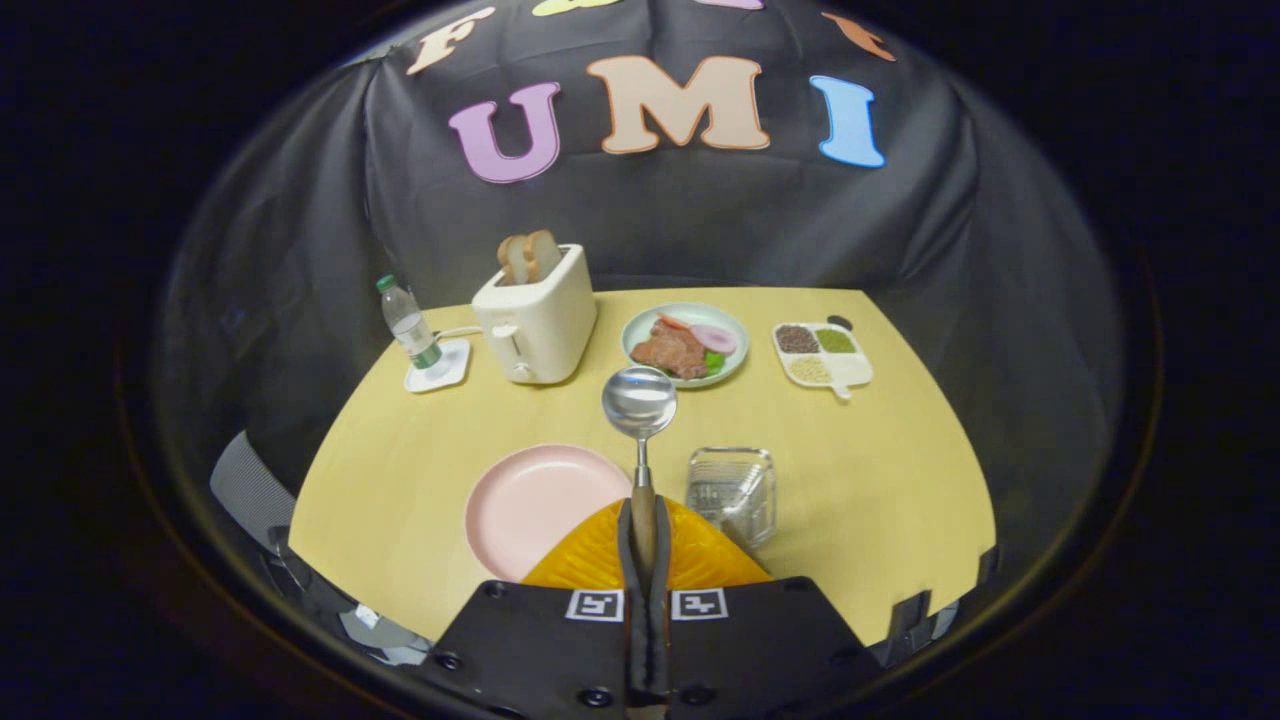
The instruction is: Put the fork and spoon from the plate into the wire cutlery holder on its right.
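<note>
While the gripper (pixel 643 545) is closed tight on the wooden handle of the spoon (pixel 640 420), the spoon stands up out of the fingers with its polished bowl well ahead of them, raised over the table (pixel 900 470). Both fingers press on the handle from either side, low down near its end, so most of the spoon's length hangs out beyond the grip.

In the gripper view, the pink plate (pixel 535 505) lies just left of the fingers and looks bare; the fork cannot be made out anywhere, though something may already sit inside the wire cutlery holder (pixel 732 492), which stands just right of the fingers, too fine to tell. Beyond these sit a toaster (pixel 535 315), a water bottle (pixel 408 325), a dish of food (pixel 685 345) and a divided tray (pixel 822 355).

As a judgement, the spoon is light and stiff, with no give. The metal bowl and neck look slick, while the wood offers better friction, so the handle is the right place to hold. Gripped so far from the bowl, it could pivot between the pads if knocked against the holder's wire rim, so it should go in bowl first and be lowered straight.
</note>
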The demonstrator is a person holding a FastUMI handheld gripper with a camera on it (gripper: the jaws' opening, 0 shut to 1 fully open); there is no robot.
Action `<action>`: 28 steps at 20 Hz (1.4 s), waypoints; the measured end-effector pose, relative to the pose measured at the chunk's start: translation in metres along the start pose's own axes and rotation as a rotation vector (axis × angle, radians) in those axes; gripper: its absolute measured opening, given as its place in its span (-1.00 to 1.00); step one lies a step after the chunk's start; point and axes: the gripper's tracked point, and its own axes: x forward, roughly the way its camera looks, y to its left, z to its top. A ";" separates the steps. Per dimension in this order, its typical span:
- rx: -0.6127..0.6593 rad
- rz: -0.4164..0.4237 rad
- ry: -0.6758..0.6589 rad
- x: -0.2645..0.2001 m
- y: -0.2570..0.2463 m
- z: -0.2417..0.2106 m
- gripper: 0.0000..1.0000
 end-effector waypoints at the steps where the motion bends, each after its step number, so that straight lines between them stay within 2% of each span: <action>1: -0.002 -0.006 0.013 -0.001 -0.008 0.002 -0.93; 5: -0.086 -0.054 0.098 0.000 -0.046 -0.003 -0.93; 13: -0.197 -0.013 0.338 0.019 -0.069 -0.034 -0.93; 22: -0.168 0.039 0.615 0.043 -0.082 -0.054 -0.92; 25: -0.154 0.044 0.661 0.048 -0.078 -0.055 -0.92; 28: -0.191 0.054 0.701 0.049 -0.075 -0.060 -0.92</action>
